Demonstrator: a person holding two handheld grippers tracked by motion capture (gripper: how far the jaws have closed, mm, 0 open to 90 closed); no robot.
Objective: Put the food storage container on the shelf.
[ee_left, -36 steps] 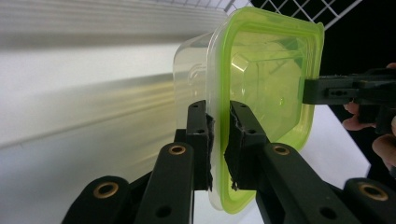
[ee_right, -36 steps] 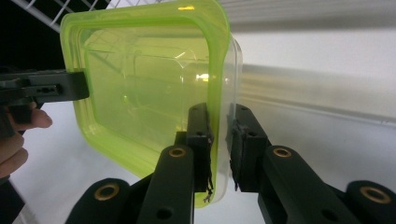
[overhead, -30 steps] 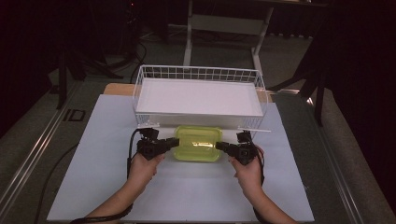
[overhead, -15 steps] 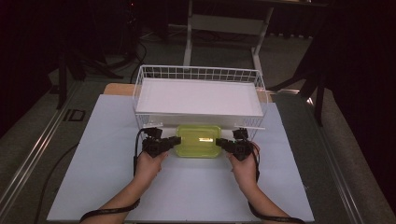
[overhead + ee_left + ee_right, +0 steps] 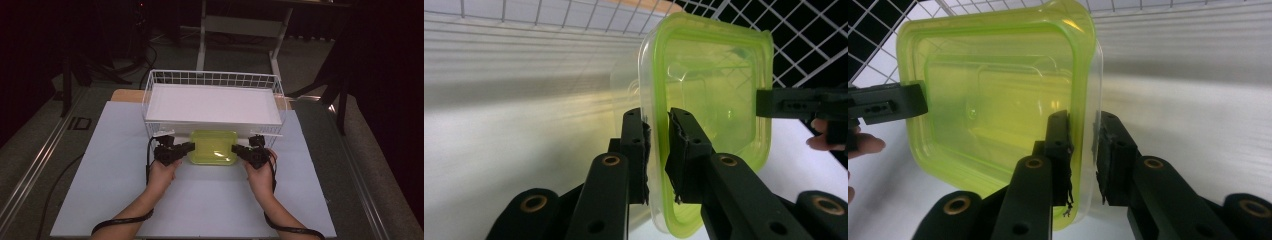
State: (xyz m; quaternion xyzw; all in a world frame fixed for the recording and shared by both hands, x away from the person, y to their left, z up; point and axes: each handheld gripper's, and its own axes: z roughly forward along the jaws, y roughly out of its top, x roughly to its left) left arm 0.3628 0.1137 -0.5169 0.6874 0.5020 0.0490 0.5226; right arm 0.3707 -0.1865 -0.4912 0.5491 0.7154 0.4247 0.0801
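A yellow-green container (image 5: pixel 214 147) was seen on the white mat (image 5: pixel 115 175), just in front of the wire basket (image 5: pixel 150 95), at about 12 o'clock from the person's hands. It was gripped at its 9 o'clock edge by the left gripper (image 5: pixel 186 147) and at its 3 o'clock edge by the right gripper (image 5: pixel 238 149). In the left gripper view the jaws were nearly together, with the container's rim (image 5: pixel 655 150) clamped between the pads; whether a lid and a tub were both pinched could not be made out. In the right gripper view the rim (image 5: pixel 1083 145) was likewise held between close-set pads, though a thin gap beside one pad was hard to judge. The container's lower corner was cut off by the jaws in both gripper views. Its contents could not be told through the tinted plastic. The basket's near wall was partly hidden behind the container in the high view.
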